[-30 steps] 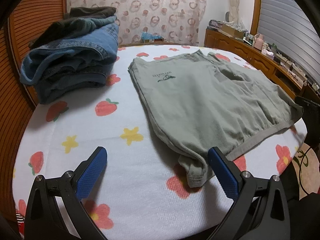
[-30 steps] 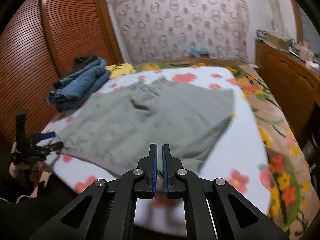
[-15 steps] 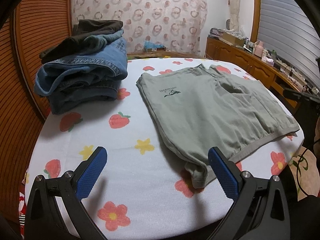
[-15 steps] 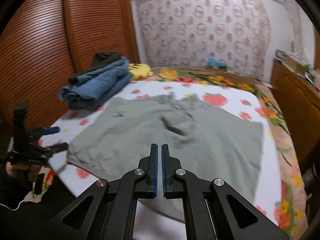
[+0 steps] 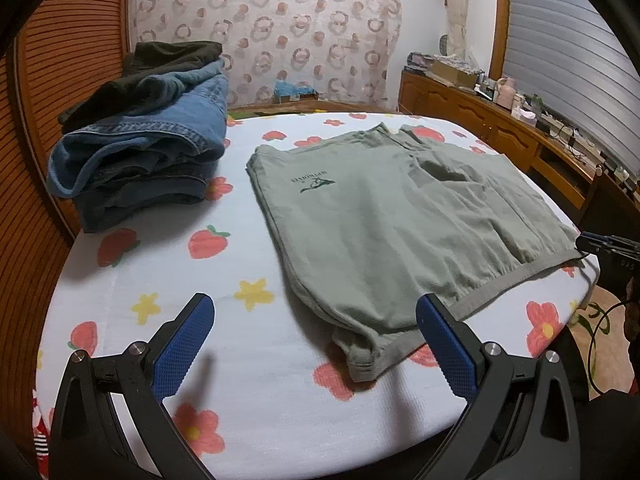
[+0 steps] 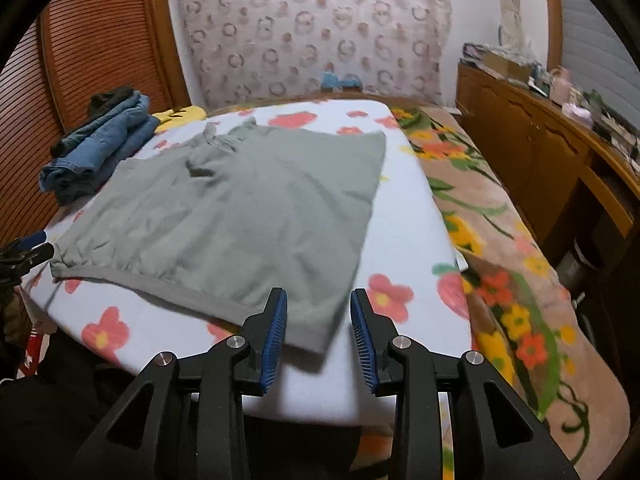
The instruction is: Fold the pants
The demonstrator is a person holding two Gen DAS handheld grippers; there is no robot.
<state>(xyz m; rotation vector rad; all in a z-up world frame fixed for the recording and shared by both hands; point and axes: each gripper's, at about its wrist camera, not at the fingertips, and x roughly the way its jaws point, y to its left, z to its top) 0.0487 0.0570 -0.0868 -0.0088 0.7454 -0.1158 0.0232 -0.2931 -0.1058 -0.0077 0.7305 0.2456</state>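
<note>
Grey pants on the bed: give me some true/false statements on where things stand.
1. The grey pants lie flat on the flowered sheet. True.
2. The right gripper is clamped on the waistband. False: its fingers have just been opening and stand apart at the near corner, not pressing the cloth.
3. The left gripper is open. True.
4. The stack of jeans sits on the pants. False: it is beside them, apart.

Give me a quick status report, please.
Left gripper open, empty. Right gripper just opening over green pants corner, nothing pinched. Folded jeans pile clear alongside.
</note>
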